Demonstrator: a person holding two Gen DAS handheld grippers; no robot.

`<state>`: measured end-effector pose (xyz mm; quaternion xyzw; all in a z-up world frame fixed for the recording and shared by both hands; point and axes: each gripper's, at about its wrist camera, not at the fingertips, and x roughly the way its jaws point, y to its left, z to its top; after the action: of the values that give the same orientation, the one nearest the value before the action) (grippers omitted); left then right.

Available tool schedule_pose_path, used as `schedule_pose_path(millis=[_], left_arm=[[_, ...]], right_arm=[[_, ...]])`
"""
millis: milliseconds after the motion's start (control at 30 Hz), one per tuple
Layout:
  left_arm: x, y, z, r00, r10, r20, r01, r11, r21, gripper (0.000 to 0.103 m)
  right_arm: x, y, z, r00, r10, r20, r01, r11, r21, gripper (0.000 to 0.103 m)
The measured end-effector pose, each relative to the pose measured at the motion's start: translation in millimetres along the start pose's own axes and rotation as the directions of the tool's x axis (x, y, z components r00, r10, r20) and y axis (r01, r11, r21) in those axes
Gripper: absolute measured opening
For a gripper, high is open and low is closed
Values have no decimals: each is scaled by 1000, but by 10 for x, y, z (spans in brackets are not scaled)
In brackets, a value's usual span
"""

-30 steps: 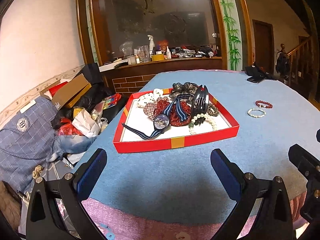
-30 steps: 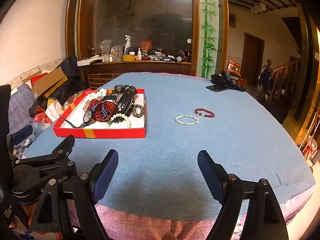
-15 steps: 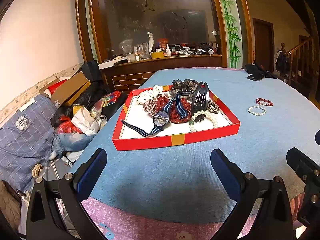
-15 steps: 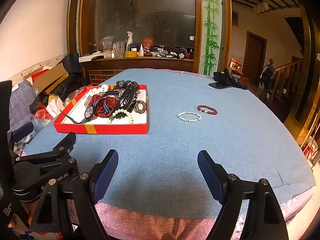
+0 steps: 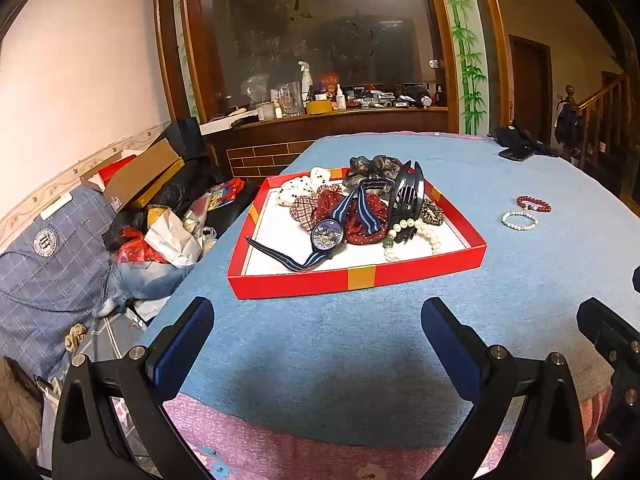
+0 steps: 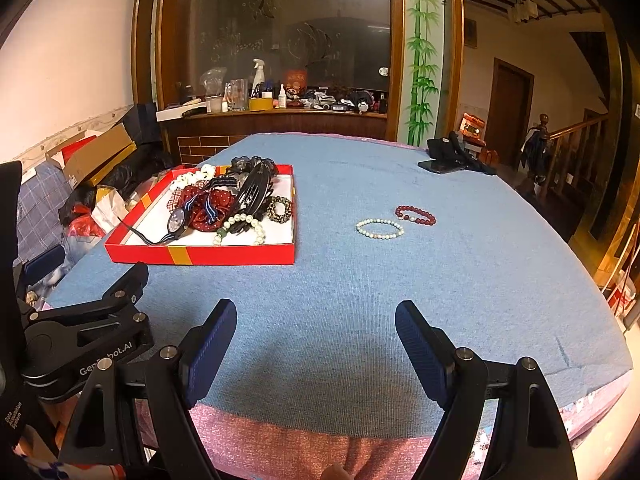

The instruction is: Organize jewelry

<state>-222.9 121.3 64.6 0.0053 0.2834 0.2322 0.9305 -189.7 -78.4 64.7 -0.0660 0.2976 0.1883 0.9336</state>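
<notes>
A red tray (image 5: pixel 362 276) (image 6: pixel 200 255) on the blue tablecloth holds a striped-strap watch (image 5: pixel 326 236), red scrunchies, a black hair comb (image 5: pixel 408 196), a pearl bracelet (image 5: pixel 408 232) and other accessories. A white bead bracelet (image 6: pixel 379 228) (image 5: pixel 519 220) and a dark red bead bracelet (image 6: pixel 415 215) (image 5: pixel 533 203) lie on the cloth right of the tray. My left gripper (image 5: pixel 318 344) is open and empty, near the table's front edge before the tray. My right gripper (image 6: pixel 316 344) is open and empty, before the two bracelets.
A black phone and pouch (image 6: pixel 452 160) lie at the table's far right. Boxes, bags and clothes (image 5: pixel 120 216) are piled left of the table. A cluttered wooden counter (image 6: pixel 280 108) stands behind. Stairs are at the far right.
Both grippers have risen and drawn back slightly, so the tray and bracelets sit a little lower in view. Nothing on the table has moved.
</notes>
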Motion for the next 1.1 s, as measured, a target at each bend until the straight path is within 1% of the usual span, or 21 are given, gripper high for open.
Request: schedule_pose_path(millis=[1100], left_arm=[[47, 60, -28, 1000, 10, -19, -10, 1000, -10, 103]], right_arm=[[42, 2, -17, 1000, 3, -12, -3, 1000, -1, 86]])
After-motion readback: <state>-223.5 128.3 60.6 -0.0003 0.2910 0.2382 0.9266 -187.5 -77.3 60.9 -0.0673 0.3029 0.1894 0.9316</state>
